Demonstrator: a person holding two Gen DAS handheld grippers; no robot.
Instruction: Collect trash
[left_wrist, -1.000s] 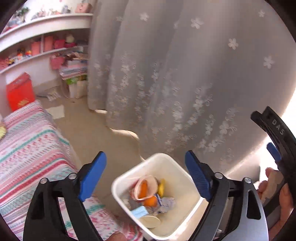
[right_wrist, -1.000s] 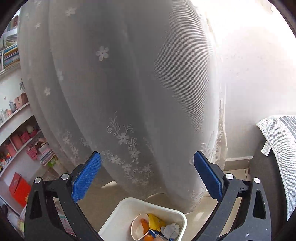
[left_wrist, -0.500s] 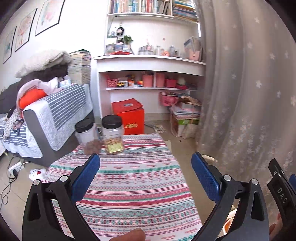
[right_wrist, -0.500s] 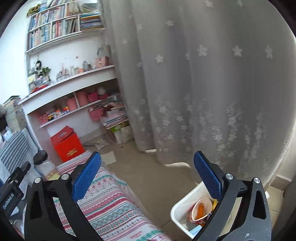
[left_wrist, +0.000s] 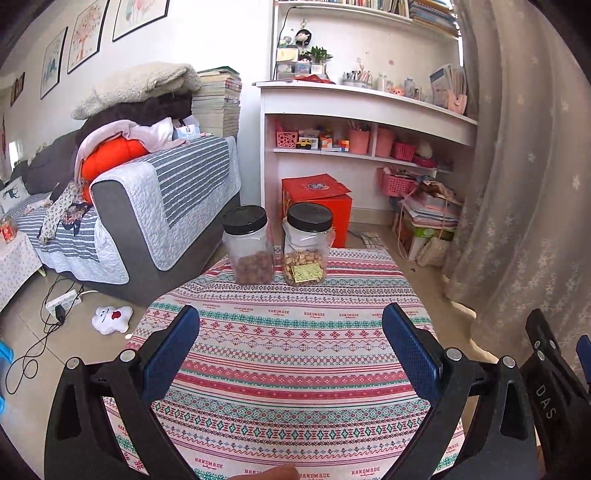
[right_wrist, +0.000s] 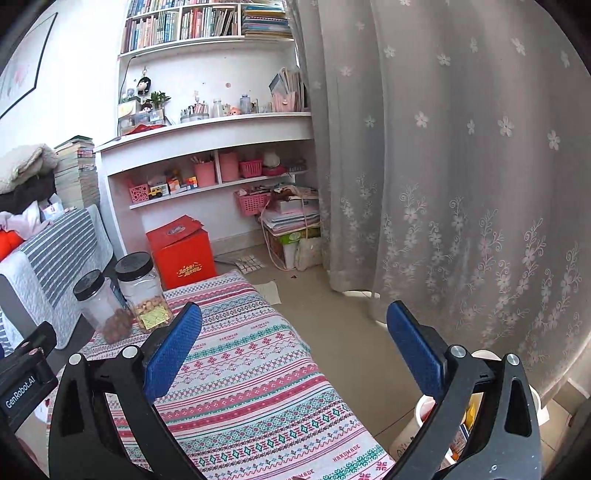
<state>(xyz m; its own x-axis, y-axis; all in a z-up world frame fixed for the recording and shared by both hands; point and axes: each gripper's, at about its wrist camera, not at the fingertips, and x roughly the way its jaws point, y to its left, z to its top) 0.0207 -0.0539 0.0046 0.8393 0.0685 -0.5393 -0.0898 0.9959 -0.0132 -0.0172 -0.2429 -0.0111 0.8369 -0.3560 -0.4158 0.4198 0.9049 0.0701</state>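
Left gripper (left_wrist: 291, 354) and right gripper (right_wrist: 295, 350) both released, empty; tablecloth (left_wrist: 295, 332) lower centre, two jars (left_wrist: 277, 247) behind.

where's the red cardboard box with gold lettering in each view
Left wrist view: the red cardboard box with gold lettering sits upper centre, on the floor behind the two black-lidded clear plastic jars.
Right wrist view: the box is left of centre, right of the jars.
Shared landmark: the white curved shelf unit behind it.
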